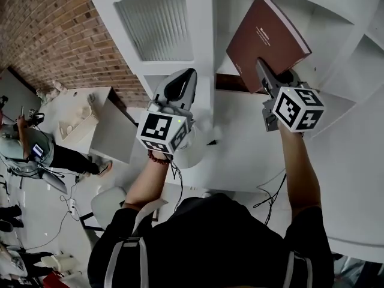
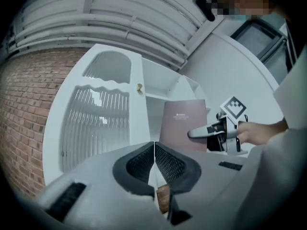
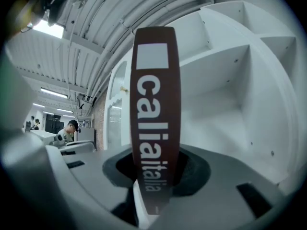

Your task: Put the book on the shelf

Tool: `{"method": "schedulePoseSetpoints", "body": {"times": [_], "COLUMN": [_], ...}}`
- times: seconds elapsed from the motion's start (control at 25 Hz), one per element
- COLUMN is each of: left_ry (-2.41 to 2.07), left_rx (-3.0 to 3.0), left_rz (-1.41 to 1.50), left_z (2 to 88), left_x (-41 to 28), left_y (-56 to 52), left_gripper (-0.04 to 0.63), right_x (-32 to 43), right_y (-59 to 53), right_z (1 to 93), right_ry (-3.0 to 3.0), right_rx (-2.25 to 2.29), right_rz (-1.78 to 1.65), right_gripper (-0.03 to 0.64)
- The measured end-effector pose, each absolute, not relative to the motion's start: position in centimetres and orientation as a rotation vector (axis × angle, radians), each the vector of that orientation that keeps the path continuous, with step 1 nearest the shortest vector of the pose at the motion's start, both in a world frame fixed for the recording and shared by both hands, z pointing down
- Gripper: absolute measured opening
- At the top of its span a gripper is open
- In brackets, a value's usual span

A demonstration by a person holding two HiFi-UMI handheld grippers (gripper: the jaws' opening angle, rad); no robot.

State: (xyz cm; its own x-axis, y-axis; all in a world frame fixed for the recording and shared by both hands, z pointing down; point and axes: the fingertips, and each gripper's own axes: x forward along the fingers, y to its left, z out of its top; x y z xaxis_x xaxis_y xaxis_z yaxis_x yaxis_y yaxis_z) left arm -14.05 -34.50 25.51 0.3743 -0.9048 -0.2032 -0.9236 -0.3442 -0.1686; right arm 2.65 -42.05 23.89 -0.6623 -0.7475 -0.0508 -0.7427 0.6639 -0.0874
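A dark maroon book (image 1: 264,41) is held up in front of the white shelf unit (image 1: 354,71), with my right gripper (image 1: 270,80) shut on its lower edge. In the right gripper view the book's spine (image 3: 154,109) stands upright between the jaws, white lettering facing the camera. The left gripper view shows the book's cover (image 2: 183,123) and the right gripper (image 2: 211,132) beside it. My left gripper (image 1: 180,86) is shut with nothing in it, its pads (image 2: 144,163) pressed together, and it hangs to the left of the book by the cabinet door.
A white cabinet door with ribbed glass (image 1: 157,26) stands left of the open compartments (image 3: 225,99). A brick wall (image 1: 54,35) lies further left. A person (image 1: 36,152) sits at the far left near a white table (image 1: 84,122).
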Motion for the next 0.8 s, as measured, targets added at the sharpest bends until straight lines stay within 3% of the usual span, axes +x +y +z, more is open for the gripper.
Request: {"method": "schedulePoseSetpoints", "body": {"times": [0.8], "left_ry": [1.710], "left_rx": [-2.364], "left_rz": [0.126], "left_z": [26.3], "left_x": [-14.7], "left_y": [-36.6], "left_gripper": [0.020], "right_x": [-1.8], "right_y": [-54.2], "right_z": [25.2], "right_ry": [2.761], "right_rx": [-1.595], "right_rz": [-0.127], "right_gripper": [0.152]}}
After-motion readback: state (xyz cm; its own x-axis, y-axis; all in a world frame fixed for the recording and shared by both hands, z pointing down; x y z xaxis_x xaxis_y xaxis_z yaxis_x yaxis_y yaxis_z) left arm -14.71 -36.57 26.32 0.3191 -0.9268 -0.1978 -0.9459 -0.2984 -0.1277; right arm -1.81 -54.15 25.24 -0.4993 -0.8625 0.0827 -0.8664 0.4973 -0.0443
